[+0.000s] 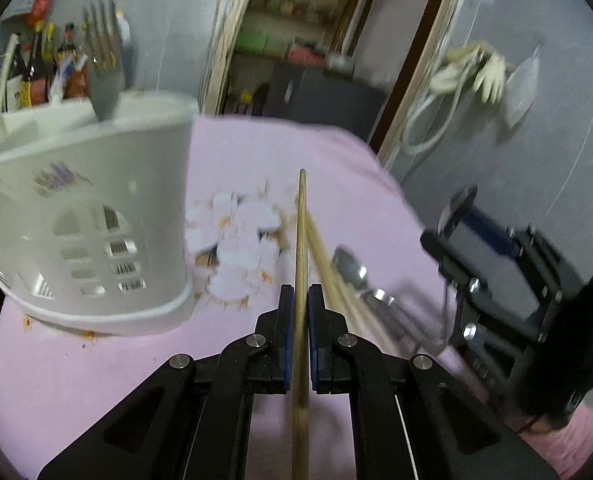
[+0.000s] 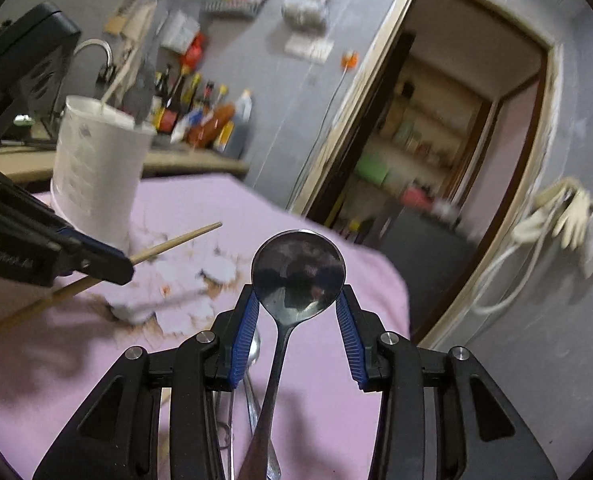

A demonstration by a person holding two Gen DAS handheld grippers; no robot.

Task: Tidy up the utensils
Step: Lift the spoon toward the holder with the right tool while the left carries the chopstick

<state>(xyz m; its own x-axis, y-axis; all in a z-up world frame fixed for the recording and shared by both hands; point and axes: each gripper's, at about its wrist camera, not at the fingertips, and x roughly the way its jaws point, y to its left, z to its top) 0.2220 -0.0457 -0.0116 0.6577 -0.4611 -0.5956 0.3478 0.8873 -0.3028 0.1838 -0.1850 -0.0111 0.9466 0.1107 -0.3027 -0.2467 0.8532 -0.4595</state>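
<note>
In the left wrist view, the left gripper is pinching a thin, pale wooden chopstick between its pressed-together jaws, the stick pointing forward over the pink tablecloth. More chopsticks and a metal spoon are lying on the cloth just to the right. A white plastic utensil holder with cut-out holes is standing at left, a fork sticking up from it.

In the right wrist view, the right gripper is gripping a shiny dark metal spoon by the sides of its round bowl, handle trailing toward the camera. The left gripper is showing at left with its chopstick, near the holder.
</note>
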